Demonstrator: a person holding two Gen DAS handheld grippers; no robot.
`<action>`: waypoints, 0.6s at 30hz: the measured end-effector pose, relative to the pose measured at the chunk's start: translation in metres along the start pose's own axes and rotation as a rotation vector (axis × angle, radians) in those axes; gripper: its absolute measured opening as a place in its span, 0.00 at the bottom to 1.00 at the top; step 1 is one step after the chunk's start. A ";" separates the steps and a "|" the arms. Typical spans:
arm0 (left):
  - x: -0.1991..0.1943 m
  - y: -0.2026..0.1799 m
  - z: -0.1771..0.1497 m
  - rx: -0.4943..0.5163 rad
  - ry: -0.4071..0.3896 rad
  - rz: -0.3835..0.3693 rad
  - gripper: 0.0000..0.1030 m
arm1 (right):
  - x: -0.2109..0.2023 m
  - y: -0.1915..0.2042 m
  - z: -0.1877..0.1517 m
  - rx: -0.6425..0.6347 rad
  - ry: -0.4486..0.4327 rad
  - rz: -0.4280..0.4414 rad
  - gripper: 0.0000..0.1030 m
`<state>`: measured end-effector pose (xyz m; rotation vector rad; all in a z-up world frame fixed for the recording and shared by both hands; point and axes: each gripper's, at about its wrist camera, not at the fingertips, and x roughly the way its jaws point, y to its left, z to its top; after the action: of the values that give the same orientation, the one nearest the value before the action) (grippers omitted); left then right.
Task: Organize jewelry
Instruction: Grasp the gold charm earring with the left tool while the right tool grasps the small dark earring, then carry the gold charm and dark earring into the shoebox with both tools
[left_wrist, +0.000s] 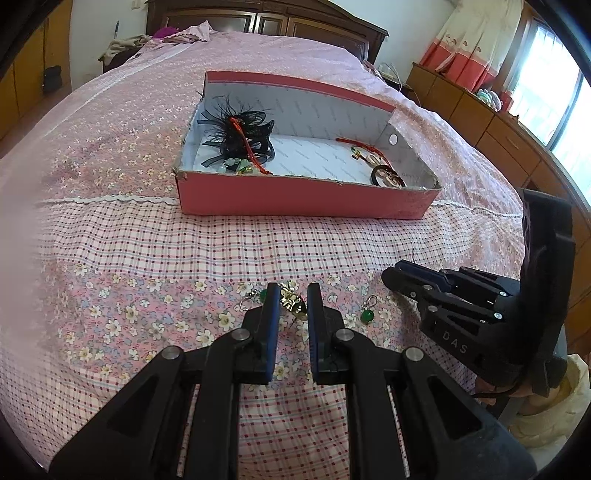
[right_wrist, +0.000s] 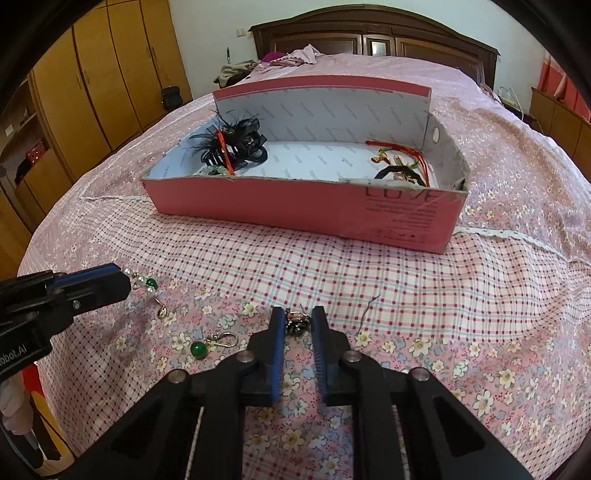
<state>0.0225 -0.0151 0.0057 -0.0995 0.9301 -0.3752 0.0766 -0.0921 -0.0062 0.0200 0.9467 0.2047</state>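
A: Jewelry lies in two places. Loose pieces sit on the flowered bedspread (left_wrist: 110, 229) in the lower middle of both views, and more rests inside the pink box (left_wrist: 303, 201) higher up.

B: What does the left gripper (left_wrist: 293, 295) have?

A: Its fingers stand a narrow gap apart around a gold brooch (left_wrist: 293, 304) on the cloth; whether they touch it, I cannot tell. A green bead earring (left_wrist: 366, 314) lies just right of them, and another green bead with a ring (left_wrist: 255, 295) peeks out at the left finger.

B: And the right gripper (right_wrist: 298, 317)?

A: Also narrow, with a small dark and gold piece (right_wrist: 298, 323) between its tips. A green bead earring (right_wrist: 207, 345) lies to its lower left; a loose thread (right_wrist: 367, 308) lies to its right.

B: Anything crowding the box?

A: A black feathered hair piece (left_wrist: 240, 133) fills its left end, with pale beads (left_wrist: 236, 164) beside it; red cords (left_wrist: 364, 149) and a dark ring (left_wrist: 386, 175) sit at the right end. The middle floor is bare.
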 end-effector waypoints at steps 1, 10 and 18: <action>-0.001 0.000 0.000 0.000 -0.001 0.000 0.06 | -0.001 0.000 0.000 -0.002 -0.003 0.002 0.16; -0.014 -0.002 0.007 0.006 -0.033 0.008 0.06 | -0.020 -0.004 0.001 0.015 -0.033 0.029 0.16; -0.029 0.000 0.017 0.006 -0.075 0.021 0.06 | -0.046 -0.006 0.005 0.025 -0.079 0.047 0.16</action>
<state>0.0201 -0.0058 0.0381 -0.0979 0.8552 -0.3519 0.0556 -0.1058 0.0329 0.0731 0.8706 0.2341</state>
